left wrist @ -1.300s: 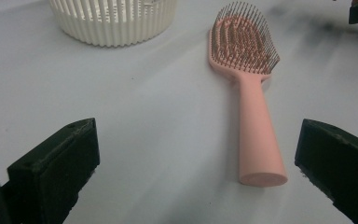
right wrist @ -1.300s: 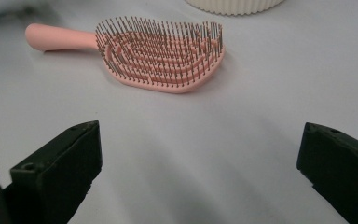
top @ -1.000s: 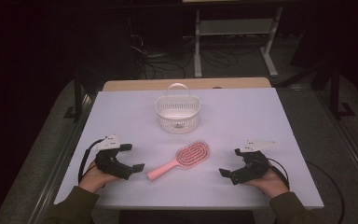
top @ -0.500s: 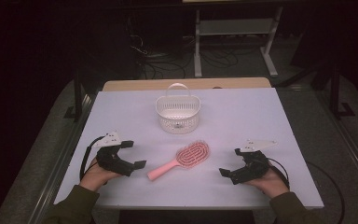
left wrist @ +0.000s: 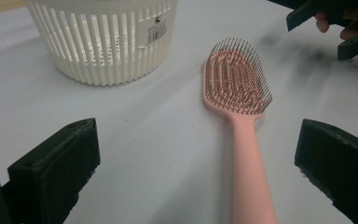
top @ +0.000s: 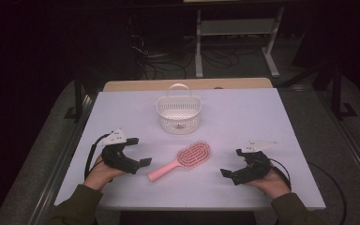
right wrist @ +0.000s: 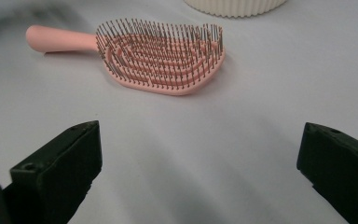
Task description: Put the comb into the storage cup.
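From above I see the pink hairbrush (top: 183, 161) lying between my left gripper (top: 139, 152) and right gripper (top: 232, 163), both spread wide and empty. My left gripper view reveals the basket's (left wrist: 105, 42) label.

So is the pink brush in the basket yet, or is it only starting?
Only starting, it seems. Nothing looks done: the pink brush lies bristles up on the table, in front of the white basket, not in it. In hand: the left gripper is open, its jaws either side of the handle but not touching. The right gripper is open too, beside the brush. Probably left: grabbing, lifting and dropping it in.
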